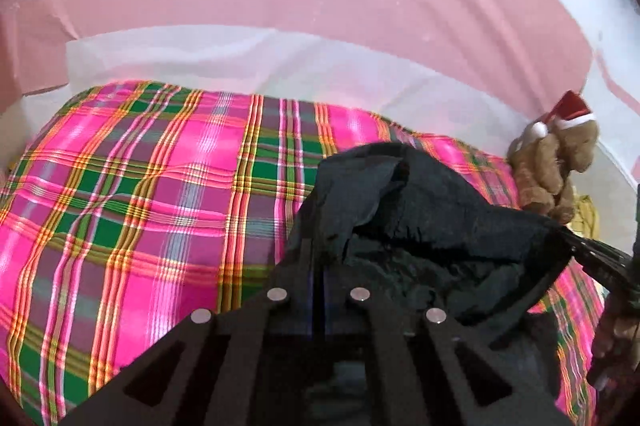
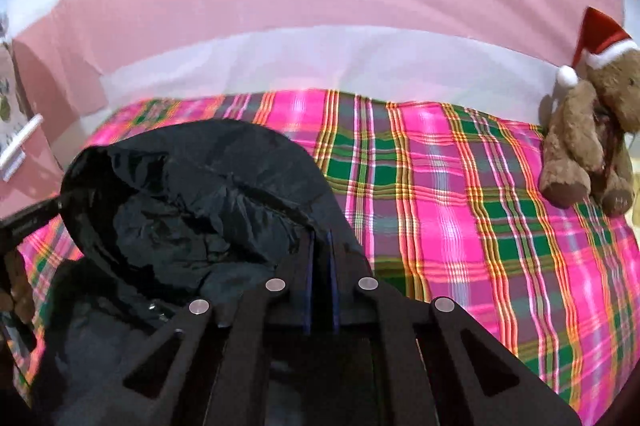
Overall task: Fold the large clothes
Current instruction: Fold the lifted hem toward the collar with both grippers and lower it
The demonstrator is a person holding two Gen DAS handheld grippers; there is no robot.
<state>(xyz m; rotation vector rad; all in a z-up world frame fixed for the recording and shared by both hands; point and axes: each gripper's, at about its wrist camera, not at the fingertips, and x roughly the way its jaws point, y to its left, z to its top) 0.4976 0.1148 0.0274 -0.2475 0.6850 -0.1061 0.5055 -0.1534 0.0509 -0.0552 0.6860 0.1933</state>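
Observation:
A large black garment [image 1: 432, 222] hangs bunched between my two grippers above the plaid bed cover [image 1: 132, 193]. My left gripper [image 1: 320, 246] is shut on its left edge, the jaws close together with cloth over the tips. My right gripper [image 2: 320, 238] is shut on the garment's [image 2: 192, 201] right edge. The right gripper shows at the right edge of the left wrist view [image 1: 600, 258]. The left gripper shows at the left edge of the right wrist view [image 2: 24, 222]. The fingertips are hidden by the cloth.
A pink, green and yellow plaid cover [image 2: 460, 209] spreads over the bed. A brown teddy bear [image 2: 592, 141] with a red Santa hat sits at the far right. A white sheet band [image 1: 260, 65] and pink wall lie behind.

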